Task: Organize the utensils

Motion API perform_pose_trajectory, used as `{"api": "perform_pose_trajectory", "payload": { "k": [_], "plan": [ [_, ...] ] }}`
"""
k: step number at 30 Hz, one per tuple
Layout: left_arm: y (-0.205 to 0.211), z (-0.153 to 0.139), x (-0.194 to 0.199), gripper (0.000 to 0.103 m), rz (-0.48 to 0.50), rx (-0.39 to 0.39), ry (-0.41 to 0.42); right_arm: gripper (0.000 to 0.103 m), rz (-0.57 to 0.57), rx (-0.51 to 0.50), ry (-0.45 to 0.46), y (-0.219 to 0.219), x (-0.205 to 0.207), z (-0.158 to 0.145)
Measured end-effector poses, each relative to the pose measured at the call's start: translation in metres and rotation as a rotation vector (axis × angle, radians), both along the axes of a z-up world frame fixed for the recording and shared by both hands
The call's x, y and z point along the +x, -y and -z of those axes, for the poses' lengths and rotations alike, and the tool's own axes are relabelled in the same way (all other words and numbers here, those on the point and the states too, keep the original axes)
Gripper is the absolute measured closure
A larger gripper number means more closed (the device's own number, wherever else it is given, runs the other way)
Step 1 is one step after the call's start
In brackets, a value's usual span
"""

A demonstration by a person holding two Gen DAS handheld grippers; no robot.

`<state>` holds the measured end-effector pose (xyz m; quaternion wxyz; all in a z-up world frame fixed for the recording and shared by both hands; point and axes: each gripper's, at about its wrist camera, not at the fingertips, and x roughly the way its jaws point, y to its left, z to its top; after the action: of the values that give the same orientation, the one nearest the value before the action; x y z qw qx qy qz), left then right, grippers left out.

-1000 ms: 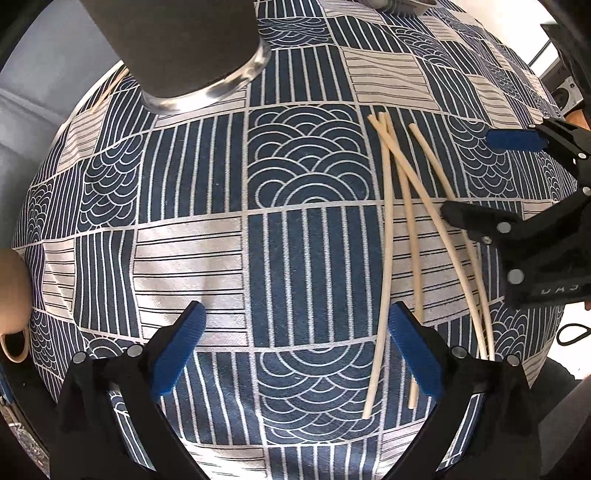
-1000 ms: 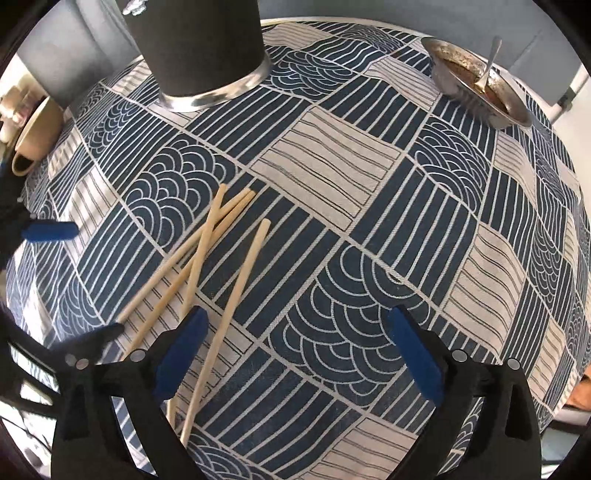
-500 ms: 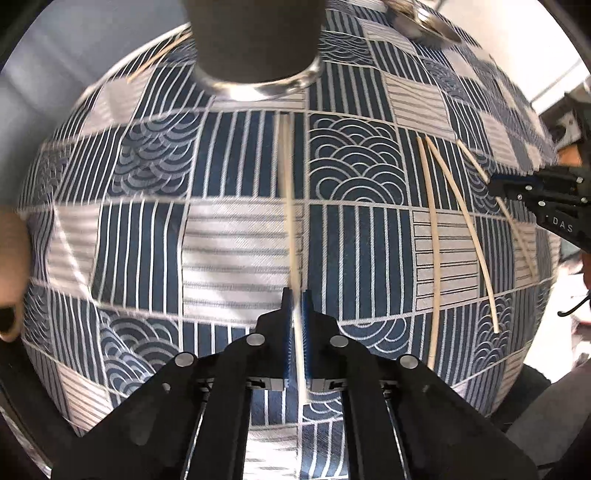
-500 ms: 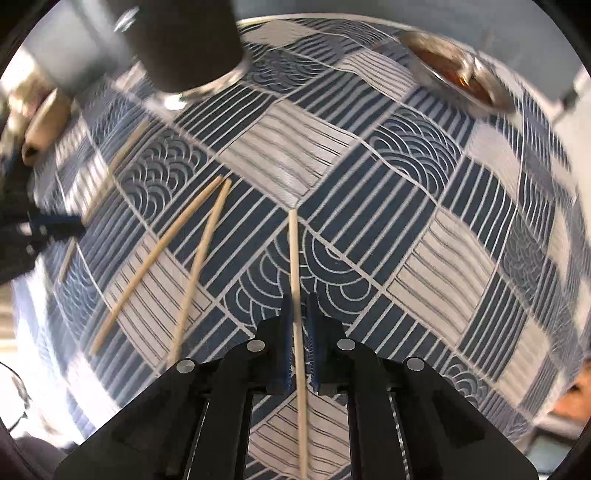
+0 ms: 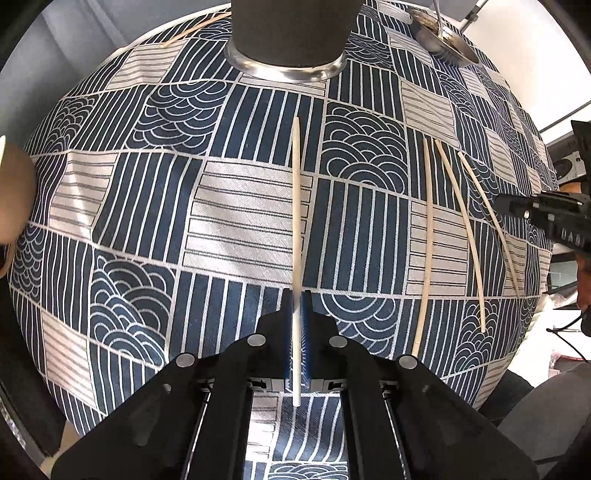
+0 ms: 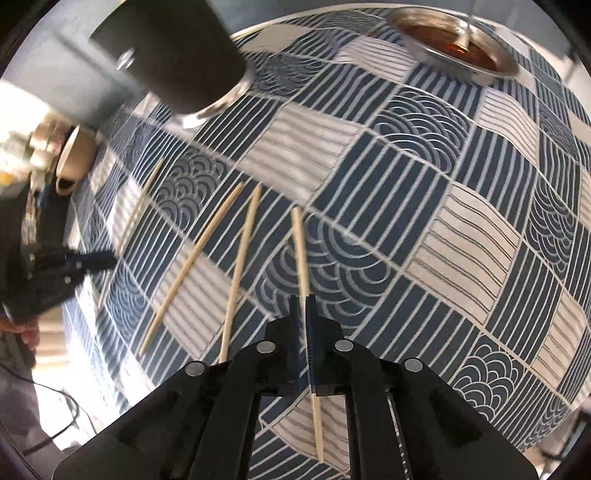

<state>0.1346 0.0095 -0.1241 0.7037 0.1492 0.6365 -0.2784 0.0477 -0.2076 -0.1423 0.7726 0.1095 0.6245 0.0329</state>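
While each claw clamps one | left chopstick [image 5: 296, 206] pale | right chopstick [image 6: 301, 254] tan

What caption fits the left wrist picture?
Left claw pinching one chopstick, aimed at the dark holder.

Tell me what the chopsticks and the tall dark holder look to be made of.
Chopsticks: probably bamboo or light wood, with a pale tan, matte surface. Holder: dark matte wall, possibly coated metal or plastic, above a shiny metal base ring that mirrors the light.
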Motion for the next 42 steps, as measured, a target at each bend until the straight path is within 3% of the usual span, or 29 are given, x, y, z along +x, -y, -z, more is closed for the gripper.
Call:
{"api": "perform_pose_trajectory", "payload": {
  "k": [1, 2, 3, 6, 9, 10, 15, 18, 25, 27, 28, 29, 33, 38, 40, 42],
  "plan": [
    [-0.001, -0.001, -0.003, 0.098, -0.003, 0.001, -0.001, 0.072, -0.022, -0.038, 0.001, -0.006, 0.001, 0.0],
    [-0.001, -0.002, -0.006, 0.098, -0.006, 0.003, -0.001, 0.062, -0.047, -0.076, 0.003, -0.012, 0.003, 0.0],
    [0.0, -0.002, -0.008, 0.098, -0.008, 0.008, 0.0, 0.062, -0.062, -0.089, 0.007, -0.012, 0.002, 0.001],
    [-0.004, -0.005, -0.012, 0.098, -0.02, 0.008, -0.001, 0.066, -0.073, -0.144, -0.027, -0.016, 0.004, 0.007],
    [0.008, -0.004, -0.014, 0.098, -0.033, 0.002, -0.001, 0.086, -0.119, -0.196, -0.02, -0.022, 0.005, 0.011],
    [0.007, -0.006, -0.015, 0.098, -0.037, -0.005, -0.001, 0.097, -0.119, -0.195, -0.021, -0.022, 0.006, 0.012],
    [0.0, -0.015, -0.019, 0.098, -0.065, -0.028, 0.008, 0.103, -0.081, -0.115, -0.014, -0.008, 0.0, 0.011],
    [-0.008, -0.022, -0.02, 0.098, -0.08, -0.029, 0.016, 0.103, -0.058, -0.022, -0.008, 0.003, -0.001, 0.003],
    [-0.006, -0.031, -0.026, 0.098, -0.106, -0.025, 0.029, 0.096, -0.101, -0.034, -0.009, 0.002, -0.006, -0.001],
    [-0.005, -0.033, -0.029, 0.098, -0.113, -0.029, 0.03, 0.089, -0.12, -0.045, -0.02, 0.004, -0.016, -0.004],
    [-0.003, -0.033, -0.03, 0.098, -0.115, -0.029, 0.028, 0.075, -0.127, -0.049, -0.033, 0.002, -0.02, -0.002],
    [-0.004, -0.032, -0.031, 0.098, -0.117, -0.028, 0.026, 0.071, -0.133, -0.054, -0.04, 0.001, -0.024, 0.0],
    [-0.008, -0.029, -0.035, 0.098, -0.13, -0.021, 0.019, 0.071, -0.152, -0.083, -0.078, -0.009, -0.035, 0.009],
    [-0.009, -0.026, -0.039, 0.098, -0.145, -0.04, 0.01, 0.087, -0.243, -0.227, -0.053, -0.028, -0.04, 0.007],
    [-0.009, -0.026, -0.041, 0.098, -0.146, -0.047, 0.013, 0.097, -0.254, -0.236, -0.062, -0.03, -0.042, 0.008],
    [-0.009, -0.026, -0.041, 0.098, -0.154, -0.06, 0.013, 0.097, -0.22, -0.187, -0.071, -0.021, -0.045, 0.008]
  ]
}}
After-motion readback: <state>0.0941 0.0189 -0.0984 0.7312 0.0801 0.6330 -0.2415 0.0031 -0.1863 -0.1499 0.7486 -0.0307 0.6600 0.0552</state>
